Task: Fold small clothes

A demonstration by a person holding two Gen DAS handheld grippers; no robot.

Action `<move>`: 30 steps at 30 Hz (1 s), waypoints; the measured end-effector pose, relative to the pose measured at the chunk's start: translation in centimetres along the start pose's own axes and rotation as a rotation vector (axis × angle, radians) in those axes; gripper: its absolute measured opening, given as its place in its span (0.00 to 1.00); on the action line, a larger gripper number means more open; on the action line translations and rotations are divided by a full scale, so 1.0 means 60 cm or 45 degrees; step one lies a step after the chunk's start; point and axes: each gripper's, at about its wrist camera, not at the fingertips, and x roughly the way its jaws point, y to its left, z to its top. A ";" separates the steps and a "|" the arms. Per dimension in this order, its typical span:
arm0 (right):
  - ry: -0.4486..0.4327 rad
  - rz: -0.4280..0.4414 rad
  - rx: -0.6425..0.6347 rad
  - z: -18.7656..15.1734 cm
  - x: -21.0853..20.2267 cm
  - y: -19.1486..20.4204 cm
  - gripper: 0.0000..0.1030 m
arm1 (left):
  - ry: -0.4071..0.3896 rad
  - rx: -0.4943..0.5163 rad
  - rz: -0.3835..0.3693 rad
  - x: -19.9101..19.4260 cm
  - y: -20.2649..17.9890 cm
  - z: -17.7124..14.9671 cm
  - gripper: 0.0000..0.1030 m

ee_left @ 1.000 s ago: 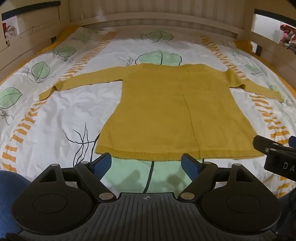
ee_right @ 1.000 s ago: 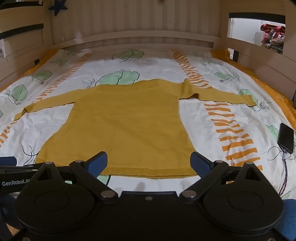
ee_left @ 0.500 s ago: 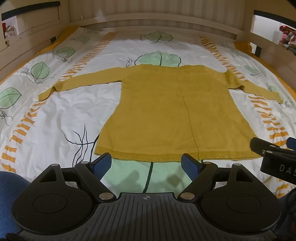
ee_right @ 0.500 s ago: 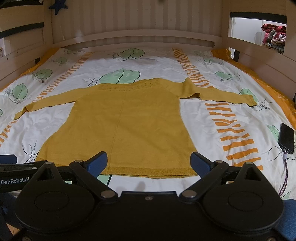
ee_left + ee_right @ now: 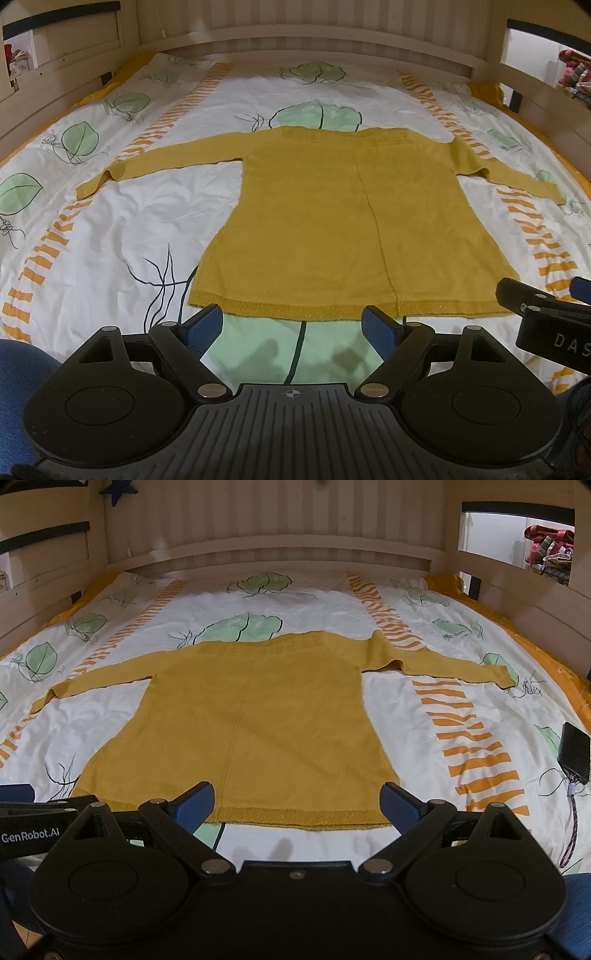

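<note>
A mustard-yellow knit sweater (image 5: 343,221) (image 5: 255,731) lies flat on the bed, hem toward me, both sleeves spread out sideways. My left gripper (image 5: 293,323) hangs open just short of the hem's left half, nothing between its blue pads. My right gripper (image 5: 297,803) is open too, over the hem's right half, holding nothing. The right gripper's body (image 5: 546,317) shows at the right edge of the left wrist view; the left gripper's body (image 5: 33,819) shows at the left edge of the right wrist view.
The bed has a white cover (image 5: 122,229) with green leaves and orange stripes, inside a wooden frame (image 5: 266,557) with rails on three sides. A dark phone with a cable (image 5: 572,753) lies on the cover at the right. Blue fabric (image 5: 18,373) sits at lower left.
Both grippers have drifted slightly, so the sweater sits a little lower and farther in each view. Jaws stay open and the sweater lies unmoved.
</note>
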 end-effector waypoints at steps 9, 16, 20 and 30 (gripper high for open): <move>0.008 0.003 -0.004 -0.006 0.004 0.001 0.94 | 0.010 0.003 0.002 0.007 -0.004 -0.004 0.80; 0.026 0.005 -0.008 -0.005 0.013 0.002 0.94 | 0.024 -0.003 0.003 0.015 -0.004 -0.001 0.80; 0.035 0.005 -0.012 -0.005 0.017 0.005 0.94 | 0.034 -0.006 0.000 0.021 -0.004 -0.001 0.80; 0.065 0.007 -0.028 -0.004 0.032 0.010 0.94 | 0.055 0.001 -0.004 0.037 -0.003 0.002 0.80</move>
